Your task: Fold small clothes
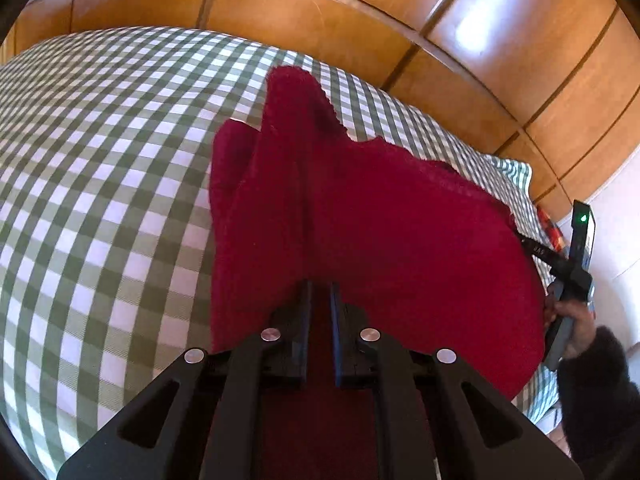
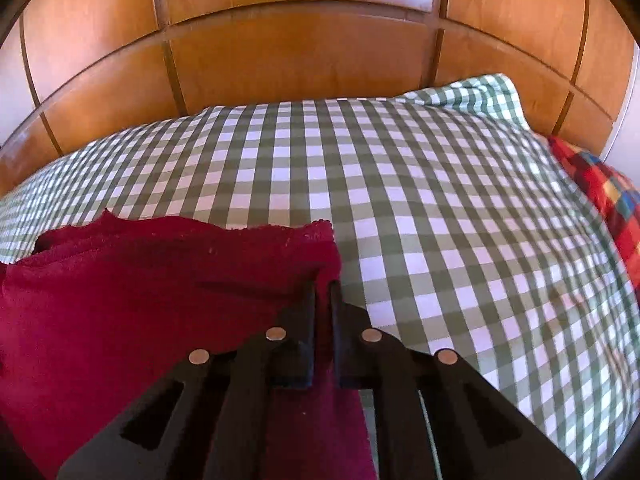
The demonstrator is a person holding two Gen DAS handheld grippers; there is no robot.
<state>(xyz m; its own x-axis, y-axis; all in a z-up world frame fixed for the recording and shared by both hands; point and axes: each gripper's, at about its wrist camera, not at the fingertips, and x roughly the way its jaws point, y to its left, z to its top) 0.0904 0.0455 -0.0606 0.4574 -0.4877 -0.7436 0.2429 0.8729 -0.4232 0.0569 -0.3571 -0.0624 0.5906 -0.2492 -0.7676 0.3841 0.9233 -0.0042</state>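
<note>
While both the left gripper point(image 1: 320, 292) and right gripper point(image 2: 324, 292) pinch the red cloth point(image 1: 360, 208) above the checked bed point(image 1: 100, 160), keep its edge taut and lower both corners evenly.

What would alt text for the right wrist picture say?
A black two-finger tool is shut on the edge of a dark red cloth lying on a green-and-white checked bedcover. Behind is a wooden headboard; a multicoloured fabric shows at right.
</note>
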